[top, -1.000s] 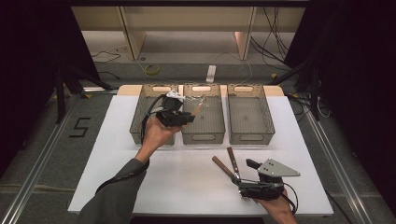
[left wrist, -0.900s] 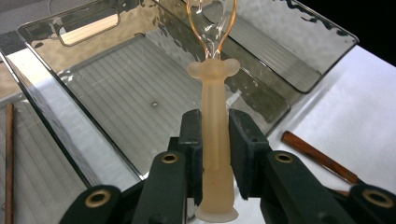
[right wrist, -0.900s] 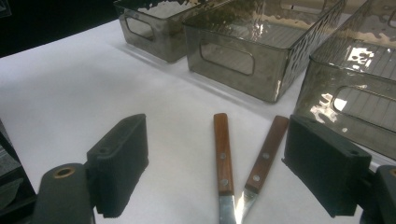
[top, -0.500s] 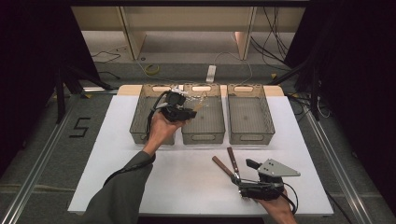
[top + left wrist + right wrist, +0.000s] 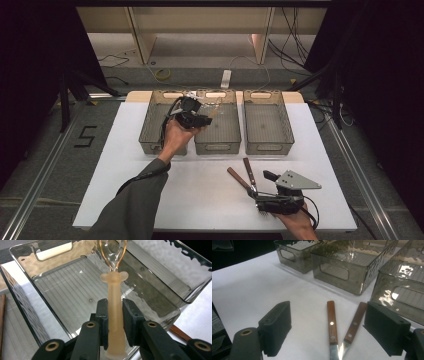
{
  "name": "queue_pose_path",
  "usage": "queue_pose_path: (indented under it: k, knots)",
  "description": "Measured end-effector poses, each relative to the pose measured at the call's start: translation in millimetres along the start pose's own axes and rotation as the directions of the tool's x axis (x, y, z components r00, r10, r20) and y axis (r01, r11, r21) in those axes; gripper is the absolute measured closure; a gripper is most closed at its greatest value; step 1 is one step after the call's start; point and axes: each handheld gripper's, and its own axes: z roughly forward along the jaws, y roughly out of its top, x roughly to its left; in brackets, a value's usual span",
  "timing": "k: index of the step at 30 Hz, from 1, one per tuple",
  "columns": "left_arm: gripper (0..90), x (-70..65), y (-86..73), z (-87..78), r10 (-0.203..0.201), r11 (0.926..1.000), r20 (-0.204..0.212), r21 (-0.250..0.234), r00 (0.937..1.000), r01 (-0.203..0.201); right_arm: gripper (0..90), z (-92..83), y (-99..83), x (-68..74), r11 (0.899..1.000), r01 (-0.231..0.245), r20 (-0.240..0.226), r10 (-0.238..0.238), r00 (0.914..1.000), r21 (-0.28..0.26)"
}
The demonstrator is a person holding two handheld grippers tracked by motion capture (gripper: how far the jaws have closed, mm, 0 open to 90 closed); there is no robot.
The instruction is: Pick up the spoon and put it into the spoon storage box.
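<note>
Left gripper [image 5: 115,312] clamped on a translucent peach plastic handle [image 5: 115,315]: round shaft, flared collar at the top, thin wire loop [image 5: 113,252] coming out of it, loop's far end cut off by the frame. Pads press both sides of the shaft, so the jaws are only a little apart. Held above the middle bin [image 5: 218,125], near its back left corner.

Three bins in a row along the bench's [image 5: 125,185] far edge: smoky clear plastic, ribbed floors, cut-out handle slots in the end walls. Right bin [image 5: 268,122] sits just apart from the middle one; left bin [image 5: 152,125] is partly behind the hand.

Right gripper [image 5: 252,189] sits near the front right corner of the bench, jaws spread wide, gripping nothing. Between the jaws, lying flat on the white matte bench top: two tools with riveted brown wooden handles [image 5: 331,320] and bare steel blades [image 5: 334,352], splayed in a V. Can't tell if the pads touch them.
</note>
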Motion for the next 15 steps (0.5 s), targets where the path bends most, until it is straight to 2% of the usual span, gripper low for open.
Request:
queue_pose_path:
  k: [6, 11, 13, 15]
  knots:
    - [75.2, 0.7, 0.0, 7.0, -0.006, 0.9999, -0.006, 0.011, 1.0, 0.006, 22.3, -0.4, 0.2, 0.4, 1.0, 0.002, 0.0, -0.002, 1.0, 0.003]
    - [75.0, 0.7, -3.0, 10.2, -0.036, 0.9994, 0.021, 0.002, 0.9991, 0.036, 22.2, -0.2, 0.1, 0.2, 1.0, 0.001, -0.001, -0.001, 1.0, 0.003]
    - [75.0, 0.7, -4.7, 12.2, -0.029, 0.9994, 0.017, 0.017, 0.9994, 0.029, 22.2, -0.3, 0.1, 0.4, 1.0, 0.002, 0.0, -0.002, 1.0, 0.003]
    - [75.0, 1.2, -5.9, 14.2, -0.041, 0.999, 0.016, 0.02, 0.999, 0.041, 22.2, 0.0, 0.1, 0.3, 1.0, 0.001, -0.001, -0.001, 1.0, 0.003]
